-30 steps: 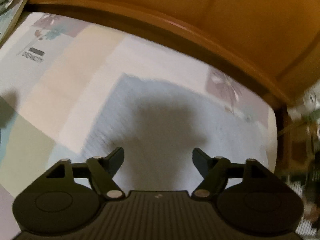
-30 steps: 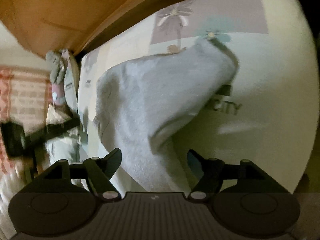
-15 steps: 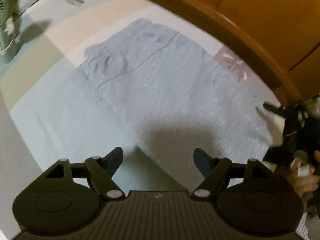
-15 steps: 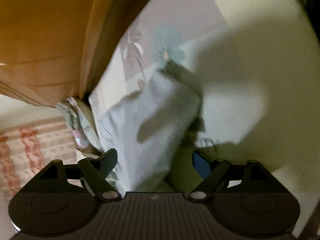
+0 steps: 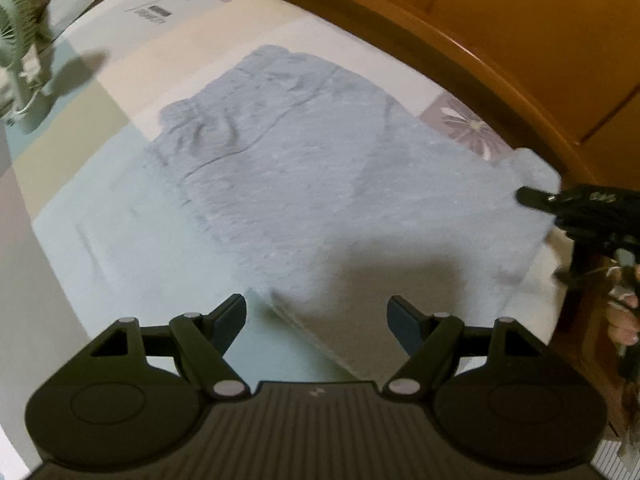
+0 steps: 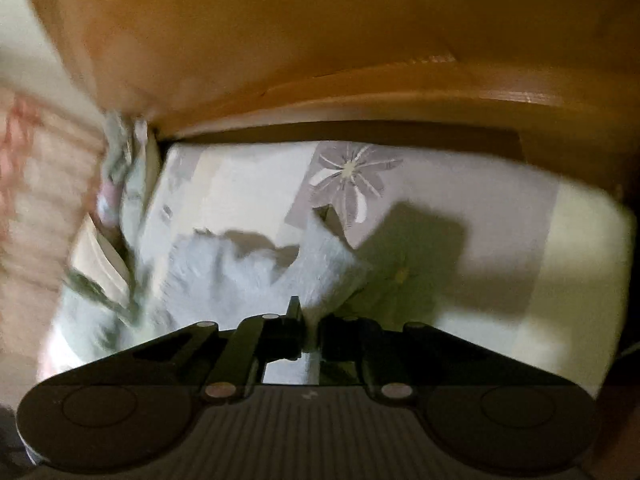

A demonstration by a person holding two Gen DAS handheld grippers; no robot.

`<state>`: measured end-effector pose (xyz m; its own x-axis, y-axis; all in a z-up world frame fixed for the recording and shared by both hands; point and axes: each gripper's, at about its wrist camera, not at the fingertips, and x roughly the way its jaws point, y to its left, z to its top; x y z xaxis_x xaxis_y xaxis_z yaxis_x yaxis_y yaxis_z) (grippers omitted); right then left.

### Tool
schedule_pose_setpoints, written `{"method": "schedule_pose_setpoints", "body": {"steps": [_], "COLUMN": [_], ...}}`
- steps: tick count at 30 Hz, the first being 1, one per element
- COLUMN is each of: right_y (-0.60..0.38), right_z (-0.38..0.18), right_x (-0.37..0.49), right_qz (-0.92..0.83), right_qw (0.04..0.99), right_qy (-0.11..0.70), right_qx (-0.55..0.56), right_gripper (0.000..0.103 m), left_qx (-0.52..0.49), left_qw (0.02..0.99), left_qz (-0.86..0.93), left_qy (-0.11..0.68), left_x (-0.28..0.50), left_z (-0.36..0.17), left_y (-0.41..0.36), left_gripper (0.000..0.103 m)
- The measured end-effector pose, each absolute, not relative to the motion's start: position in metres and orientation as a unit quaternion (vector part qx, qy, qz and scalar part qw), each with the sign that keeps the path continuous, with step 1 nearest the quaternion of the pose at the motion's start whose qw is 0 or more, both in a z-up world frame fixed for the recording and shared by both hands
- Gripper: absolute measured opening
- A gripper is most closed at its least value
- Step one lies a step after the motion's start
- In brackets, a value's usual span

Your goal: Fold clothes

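Observation:
A light grey fleece garment (image 5: pixel 320 184) lies spread flat on the bed, its gathered waistband toward the far left. My left gripper (image 5: pixel 318 316) hovers open over the garment's near edge, nothing between its fingers. At the right of the left wrist view, the right gripper (image 5: pixel 536 196) pinches the garment's far right corner. In the right wrist view that gripper (image 6: pixel 311 338) is shut on the grey cloth (image 6: pixel 256 276), which bunches up just ahead of its fingers.
The bed sheet (image 5: pixel 100 120) is patterned in pastel blocks with flower prints. An orange wooden headboard (image 5: pixel 520 40) curves along the far side. A small green fan (image 5: pixel 16 40) stands at far left. A person's hand (image 5: pixel 624 312) shows at right.
The right gripper went from open to shut on the garment's corner. The left gripper swung back from close over the cloth, so the whole garment now shows.

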<state>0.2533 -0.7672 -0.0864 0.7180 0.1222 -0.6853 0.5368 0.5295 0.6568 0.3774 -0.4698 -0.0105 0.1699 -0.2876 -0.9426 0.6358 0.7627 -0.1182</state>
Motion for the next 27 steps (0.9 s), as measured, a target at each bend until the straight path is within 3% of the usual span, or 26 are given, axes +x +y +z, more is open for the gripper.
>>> {"method": "schedule_pose_setpoints", "body": {"steps": [4,9,14,20,27], "right_y": [-0.773,-0.762,-0.735,-0.734,-0.705], "right_z": [-0.103,-0.075,-0.059,-0.091,-0.063], "right_x": [0.234,0.216,0.256,0.290,0.259], "right_qz": [-0.164,-0.204,-0.133,-0.130,-0.073], "right_qw": [0.785,0.820,0.885,0.882,0.889], "right_qy": [0.398,0.400,0.385,0.420,0.430], "right_qx": [0.445,0.356,0.224,0.167,0.139], "right_gripper": [0.026,0.026,0.027,0.024,0.029], "left_qx": [0.177,0.201,0.226,0.252,0.244], "left_qw": [0.749,0.754,0.746,0.743,0.759], "left_qz": [-0.307,-0.337,-0.399,-0.437,-0.418], "left_qy": [0.560,0.527,0.484,0.440,0.436], "left_x": [0.373,0.375,0.373,0.373,0.387], "left_z": [-0.017,-0.024,-0.043,-0.060,-0.037], "left_y": [-0.467,-0.476,-0.502,-0.502,-0.469], "left_gripper": [0.078,0.078,0.078,0.078,0.078]}}
